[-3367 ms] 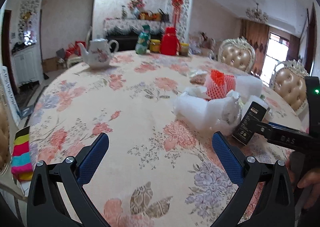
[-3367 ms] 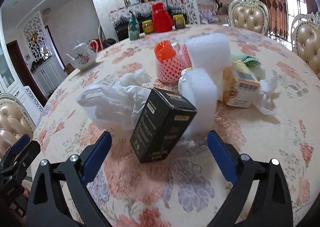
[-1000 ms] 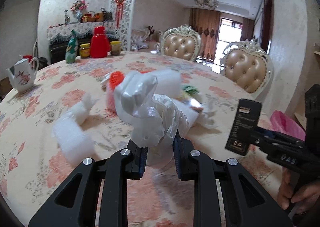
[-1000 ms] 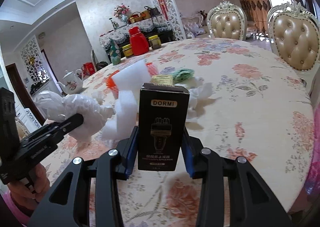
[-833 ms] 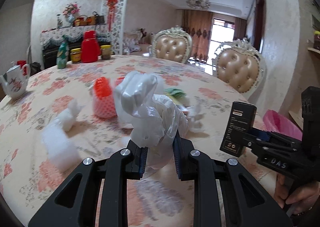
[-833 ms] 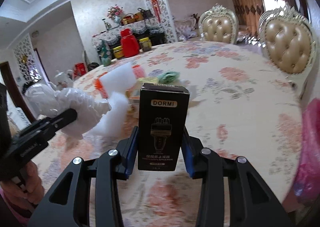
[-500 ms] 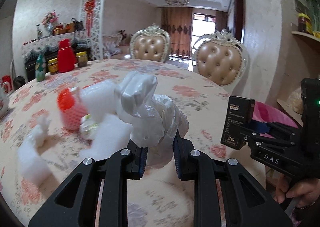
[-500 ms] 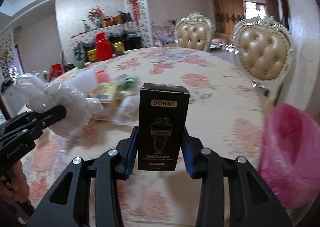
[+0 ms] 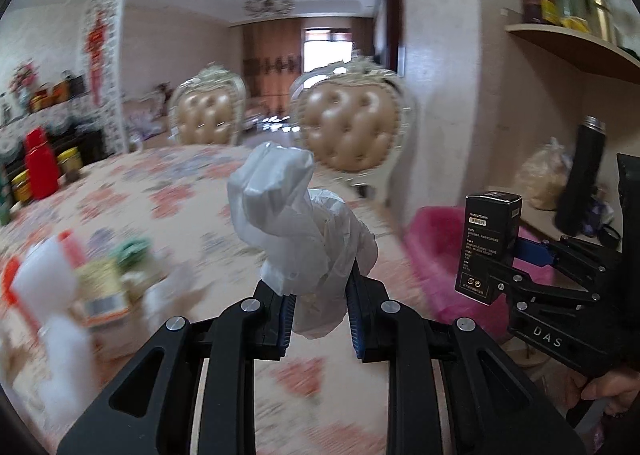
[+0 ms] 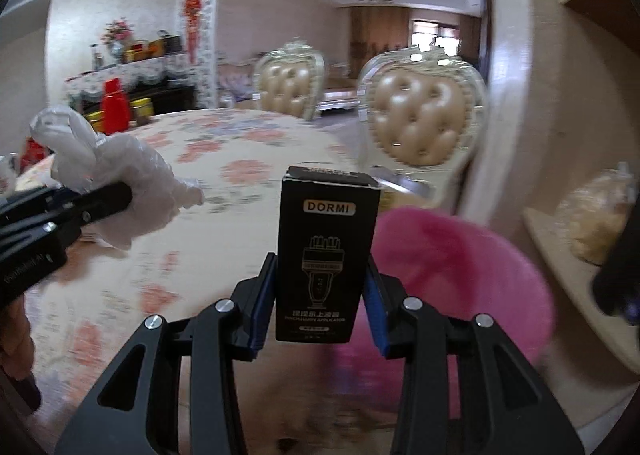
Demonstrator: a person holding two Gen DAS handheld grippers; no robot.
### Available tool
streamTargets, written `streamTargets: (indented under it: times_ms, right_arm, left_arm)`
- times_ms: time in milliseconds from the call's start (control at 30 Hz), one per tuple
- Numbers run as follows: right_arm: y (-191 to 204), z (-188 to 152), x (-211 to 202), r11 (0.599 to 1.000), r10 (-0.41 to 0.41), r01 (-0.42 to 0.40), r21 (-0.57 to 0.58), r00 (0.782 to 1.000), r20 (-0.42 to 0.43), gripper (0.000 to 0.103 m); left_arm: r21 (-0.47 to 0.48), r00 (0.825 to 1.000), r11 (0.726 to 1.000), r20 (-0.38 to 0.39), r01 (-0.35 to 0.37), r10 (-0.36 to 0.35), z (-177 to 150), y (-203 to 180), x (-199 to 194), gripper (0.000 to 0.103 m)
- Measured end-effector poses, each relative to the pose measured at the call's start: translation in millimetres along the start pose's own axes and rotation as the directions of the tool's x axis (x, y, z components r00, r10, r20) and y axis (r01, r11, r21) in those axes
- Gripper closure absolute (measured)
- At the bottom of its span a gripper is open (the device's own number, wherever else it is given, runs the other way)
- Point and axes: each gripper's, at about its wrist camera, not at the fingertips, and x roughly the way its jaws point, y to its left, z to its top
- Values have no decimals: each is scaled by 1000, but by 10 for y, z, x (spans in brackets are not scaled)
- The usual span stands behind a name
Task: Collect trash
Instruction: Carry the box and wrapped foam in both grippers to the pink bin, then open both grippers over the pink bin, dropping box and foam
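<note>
My left gripper [image 9: 318, 303] is shut on a crumpled white plastic bag [image 9: 304, 231] and holds it above the floral table [image 9: 168, 199]. The bag also shows in the right wrist view [image 10: 120, 175]. My right gripper [image 10: 320, 307] is shut on a black DORMI box [image 10: 328, 255], upright, in front of a pink-lined trash bin [image 10: 460, 275]. In the left wrist view the box [image 9: 490, 247] sits at the right, next to the bin [image 9: 436, 247]. More trash lies at the table's left: white foam pieces [image 9: 44, 279], an orange net [image 9: 70, 243], a small carton [image 9: 100, 291].
Two padded beige chairs [image 9: 352, 131] stand behind the table's far edge. A wall shelf [image 9: 576, 47] and a lower ledge with a black bottle [image 9: 582, 179] are at the right. A red jug [image 9: 38, 167] and jars stand at the table's far left.
Both grippers have swung to the right, away from the trash pile, each still holding its item. The pink bin is now larger and closer behind the box.
</note>
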Motion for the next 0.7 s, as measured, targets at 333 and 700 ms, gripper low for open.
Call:
streamTargets:
  times_ms: [333,700]
  right_arm:
    - [-1095,-133,189,985,-135,140,99,989,-57,62]
    - [-1524,-290,342,980,-136,147,133,987,-88,35]
  left_arm:
    - [44,976,976,-34,215,-214,275,-744,655,81]
    - [77,954,954,-103,291,-283,259,-1365,1219,34]
